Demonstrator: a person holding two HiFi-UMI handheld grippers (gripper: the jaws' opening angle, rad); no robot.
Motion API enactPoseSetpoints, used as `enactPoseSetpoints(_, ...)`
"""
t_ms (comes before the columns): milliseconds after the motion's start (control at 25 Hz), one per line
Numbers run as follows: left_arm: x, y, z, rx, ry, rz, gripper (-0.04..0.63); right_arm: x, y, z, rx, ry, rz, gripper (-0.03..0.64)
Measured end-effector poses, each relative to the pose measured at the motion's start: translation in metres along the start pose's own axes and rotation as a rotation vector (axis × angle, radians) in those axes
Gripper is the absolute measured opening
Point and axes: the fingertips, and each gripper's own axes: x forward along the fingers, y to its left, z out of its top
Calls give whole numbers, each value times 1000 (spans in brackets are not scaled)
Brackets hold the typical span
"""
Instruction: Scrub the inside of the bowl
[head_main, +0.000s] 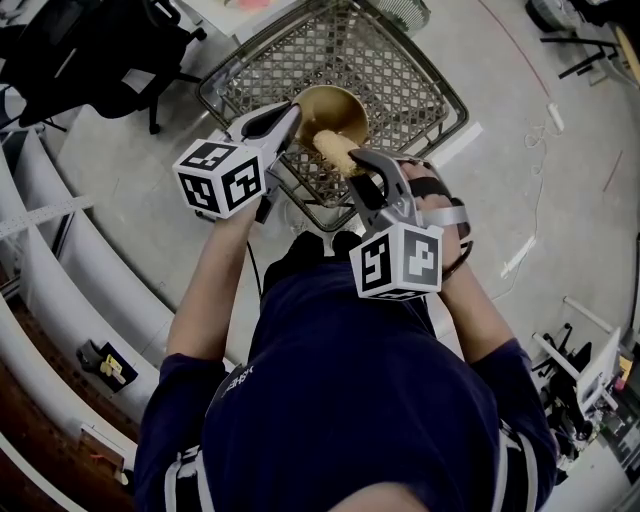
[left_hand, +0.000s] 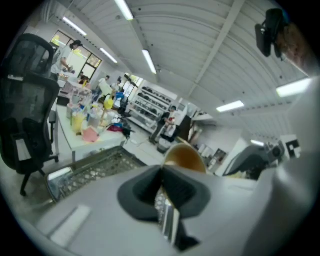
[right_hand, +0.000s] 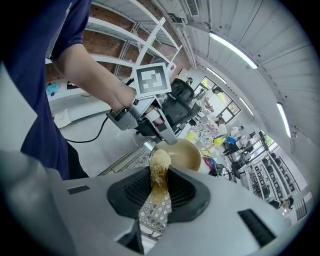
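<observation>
Scrubbing step, seen from the head and from both gripper views. The left gripper (head_main: 294, 111) holds the bowl (head_main: 331, 108) in the air above a wire basket (head_main: 404, 78); its fingers are pressed together on the bowl's thin rim, with the golden-brown inside tilted toward the person. The right gripper (head_main: 359, 161) has its fingers clamped on a pale yellow scrub pad (head_main: 336, 150), which sticks out past the fingertips with its fibrous end at the bowl's near rim. Whether the pad already presses on the inner wall cannot be told. To do the step well, the pad's free end, not the fingers, should likely go down into the hollow and sweep round the wall and the bottom. The left gripper probably has to brace against that push, since a grip on one point of the rim lets the bowl pivot or slip. Pressure is best kept moderate and directed toward the held side. The part of the rim under the left fingers seems out of the pad's reach.
</observation>
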Motion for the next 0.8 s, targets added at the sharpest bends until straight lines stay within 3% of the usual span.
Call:
enactPoseSetpoints(560,7,2,1,14,14,8,14,-14,-33,-22,64,21,-70,75)
enactPoseSetpoints(800,8,3,2,7,14,10,14,-11,-28,-18,69,10,-50,75)
